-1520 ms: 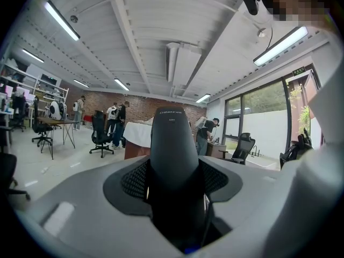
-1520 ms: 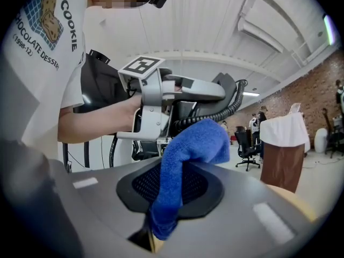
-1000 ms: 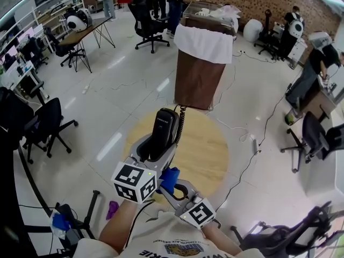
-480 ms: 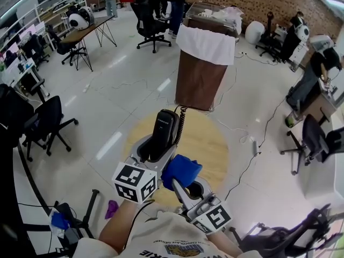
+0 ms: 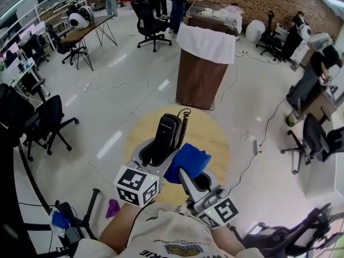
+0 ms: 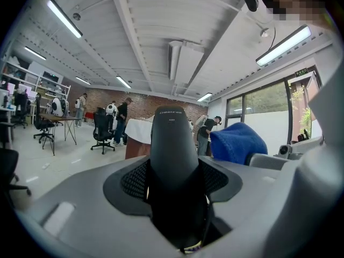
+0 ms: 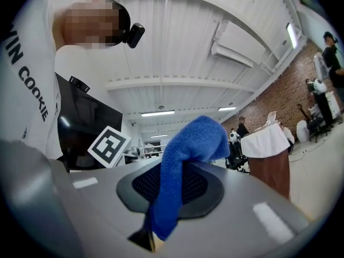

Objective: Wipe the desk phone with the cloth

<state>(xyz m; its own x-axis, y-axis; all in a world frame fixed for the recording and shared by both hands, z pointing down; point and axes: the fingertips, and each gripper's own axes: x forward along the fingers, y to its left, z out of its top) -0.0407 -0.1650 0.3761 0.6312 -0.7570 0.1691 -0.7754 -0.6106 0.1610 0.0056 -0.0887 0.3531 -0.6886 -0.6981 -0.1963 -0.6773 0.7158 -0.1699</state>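
While the left gripper (image 5: 156, 156) is clamped on the black phone handset (image 5: 165, 137), both jaws press the handset's sides in the left gripper view, where the handset (image 6: 173, 160) rises from between the grey jaw faces with its free end pointing far. Coiled cord (image 5: 185, 123) hangs off the far end of the handset. Right gripper (image 5: 189, 176) sits just right of the left one, jaws closed on a blue cloth (image 5: 188, 163); right gripper view shows the cloth (image 7: 188, 160) pinched between the pads and bunched up over the tips. Cloth bunch is just beside the handset's near right side, by the left gripper's right jaw; can't tell if it touches the handset. In the left gripper view the cloth (image 6: 237, 142) shows to the right, past the jaw. Both tools are held over a round wooden table (image 5: 212, 141). Farther off stands a tall brown stand (image 5: 200, 79) with a white cover (image 5: 207, 43) on top, on a pale floor. Black office chairs (image 5: 45, 125) at left, people standing far back.
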